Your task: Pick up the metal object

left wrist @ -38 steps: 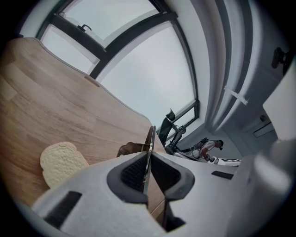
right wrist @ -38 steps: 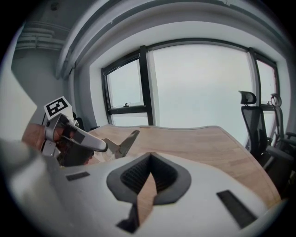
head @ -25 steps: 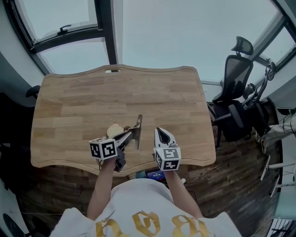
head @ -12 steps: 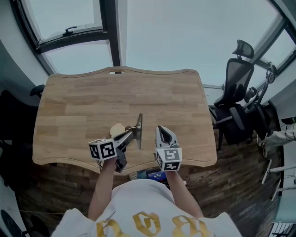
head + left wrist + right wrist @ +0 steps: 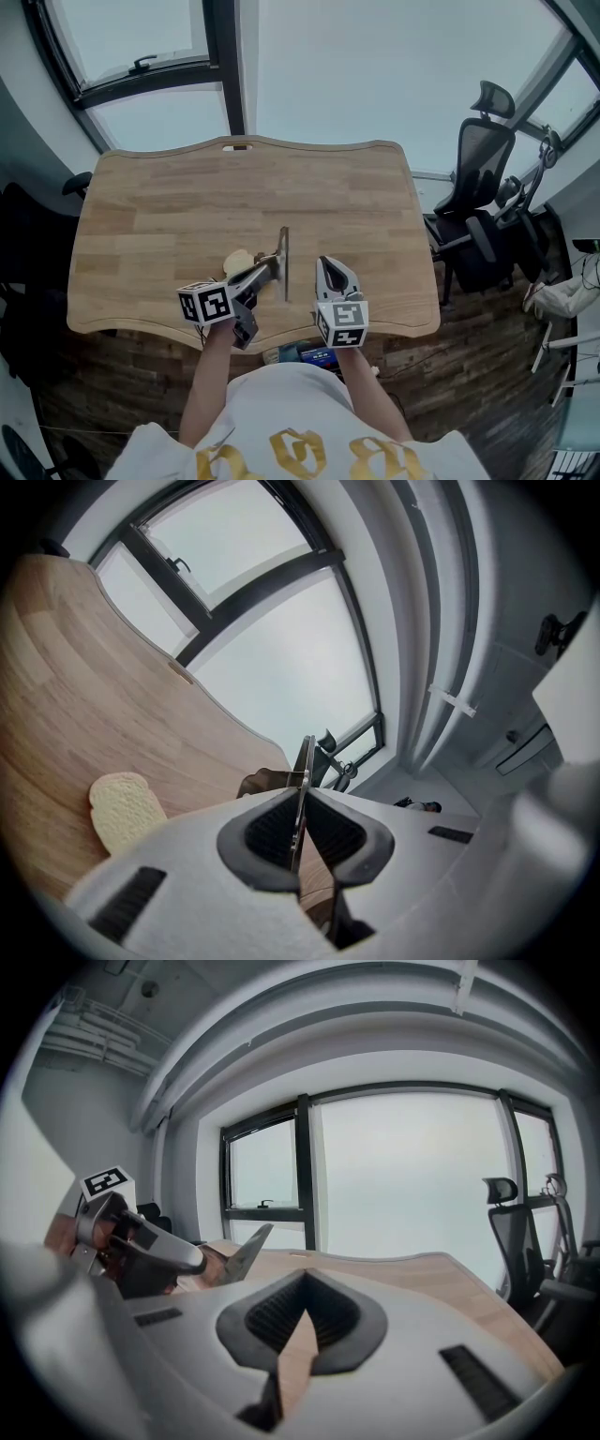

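Metal object [image 5: 284, 264] clamped edge-on in left tool [image 5: 300, 799], long axis pointing toward window [image 5: 309, 66]; right tool [image 5: 304, 1283] closed, empty.

Set on the head, looking forward and steeply down, far enough back to take in the whole wooden table [image 5: 141, 206], the windows [image 5: 150, 56] beyond and an office chair [image 5: 478, 159] at right. Mounted on the left gripper [image 5: 269, 272], rolled sideways, close over the tabletop, facing along the jaws toward the windows. Mounted on the right gripper [image 5: 328, 268], level and low, facing the same windows. Shared by all three: tabletop and window wall; by head and left gripper views, a slice of bread [image 5: 234, 262].
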